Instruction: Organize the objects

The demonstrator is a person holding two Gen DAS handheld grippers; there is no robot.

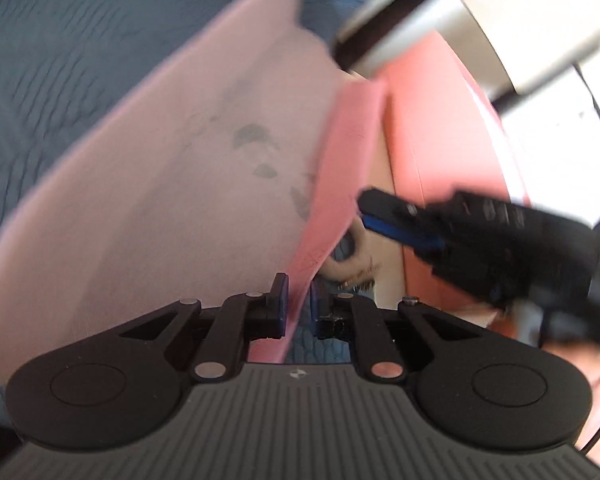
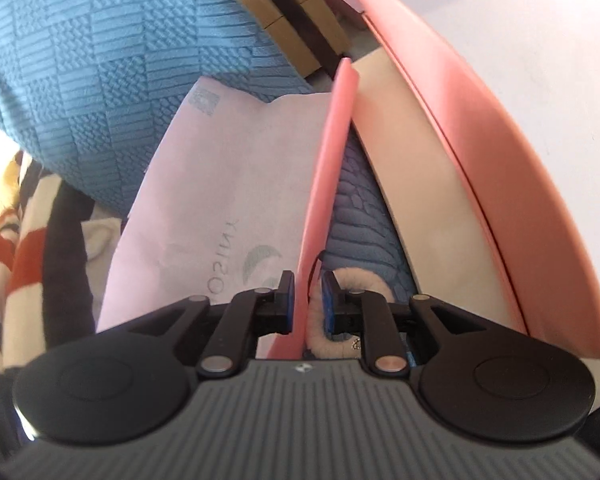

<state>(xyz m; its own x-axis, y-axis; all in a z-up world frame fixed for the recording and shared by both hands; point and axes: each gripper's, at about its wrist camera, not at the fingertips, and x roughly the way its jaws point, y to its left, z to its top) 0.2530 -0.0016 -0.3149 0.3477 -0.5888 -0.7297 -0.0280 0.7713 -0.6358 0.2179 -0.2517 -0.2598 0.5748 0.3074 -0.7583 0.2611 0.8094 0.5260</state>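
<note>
A pink box with a pale paper liner lies on a blue textured cover. My left gripper (image 1: 299, 304) is shut on the upright pink box flap (image 1: 340, 168). The pale pink paper sheet (image 1: 172, 184) with grey print spreads to its left. My right gripper (image 2: 308, 300) is shut on the same pink flap (image 2: 328, 168), and shows in the left wrist view (image 1: 420, 232) at the right. A beige fuzzy ring-shaped item (image 2: 356, 280) lies inside the box behind the flap, also seen in the left wrist view (image 1: 352, 264). The box lid (image 2: 500, 152) stands open to the right.
The blue textured cover (image 2: 80, 60) lies under everything. A striped orange, black and white fabric (image 2: 16, 248) is at the left. A wooden slatted piece (image 2: 284, 4) is at the far edge. A white and grey frame (image 1: 460, 12) crosses the top right.
</note>
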